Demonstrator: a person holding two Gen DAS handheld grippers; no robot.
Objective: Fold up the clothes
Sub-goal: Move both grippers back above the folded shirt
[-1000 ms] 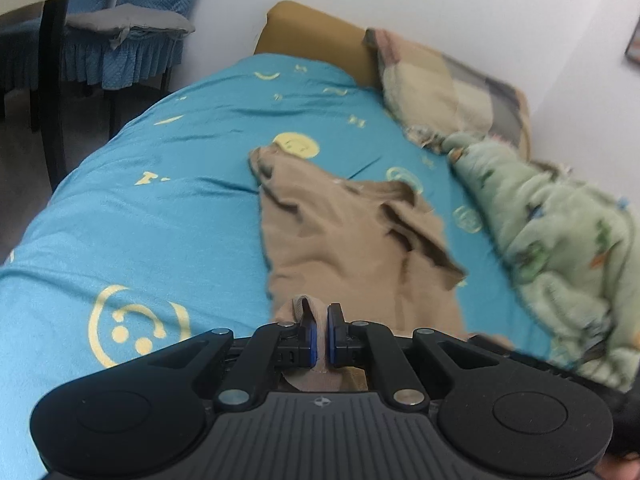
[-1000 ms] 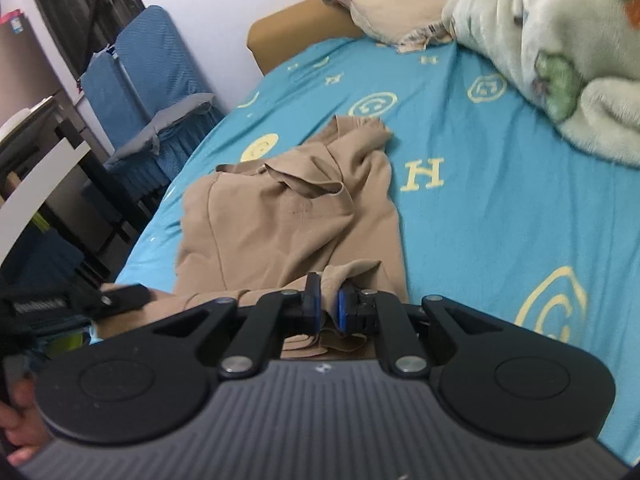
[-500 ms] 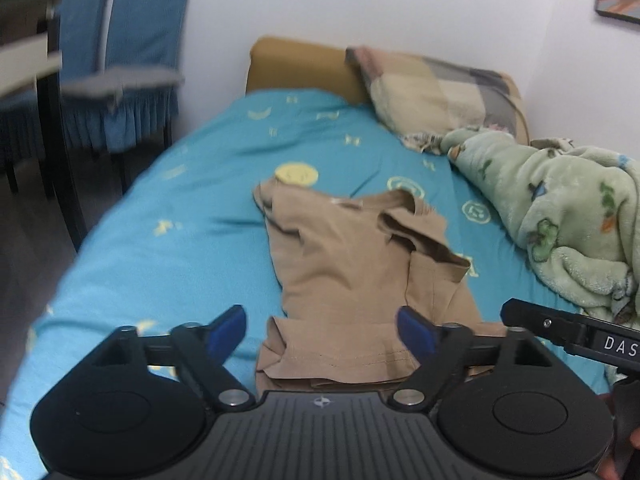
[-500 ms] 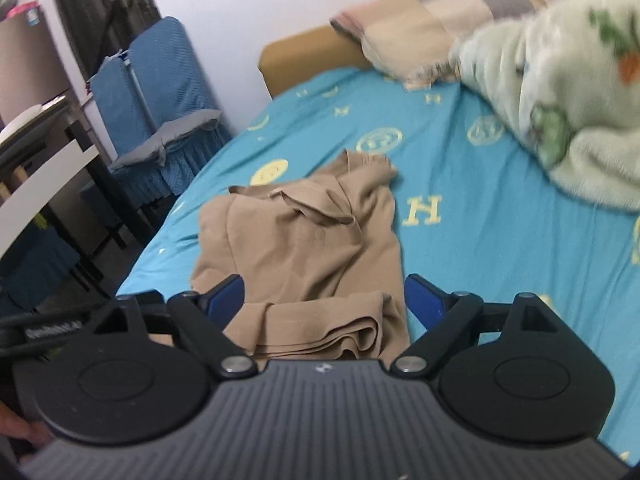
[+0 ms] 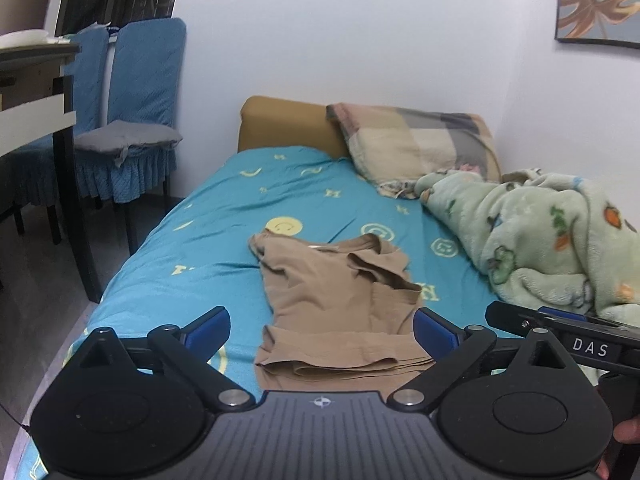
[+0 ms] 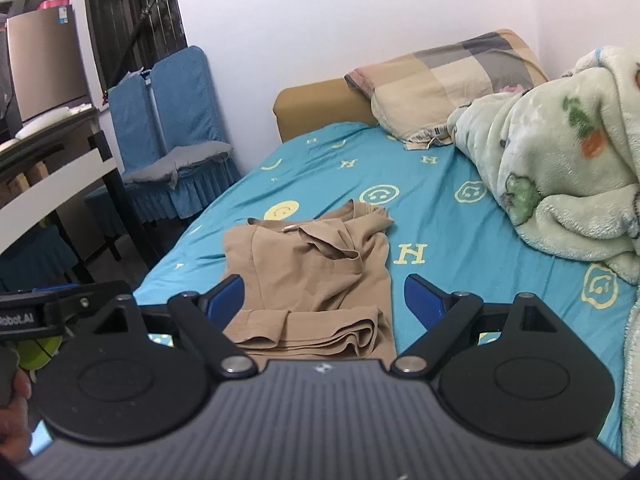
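At the left of the left wrist view we saw two chairs (image 5: 132,120) in quilted blue covers with pleated skirts, a soft grey cushion (image 5: 128,140) on the nearer one. Across the middle lay the bed (image 5: 192,236), its smooth turquoise sheet printed with yellow smiley faces and letters. One tan shirt (image 5: 336,300) of thin, limp knit lay on it in the lower centre of the frame, its near hem doubled back into a flat layered band. Our left gripper (image 5: 322,330) was still opening, its blue-padded fingers (image 5: 208,330) standing wide to either side of that hem, above it and touching no cloth. In the right wrist view our right gripper (image 6: 322,300) stood likewise spread and empty, the shirt's folded hem showing between its fingers (image 6: 422,300) and beyond them. Further right we counted one checked pillow (image 5: 416,148) against the mustard headboard (image 5: 284,124), and one fluffy pale-green blanket (image 5: 540,240), bunched along the right edge.
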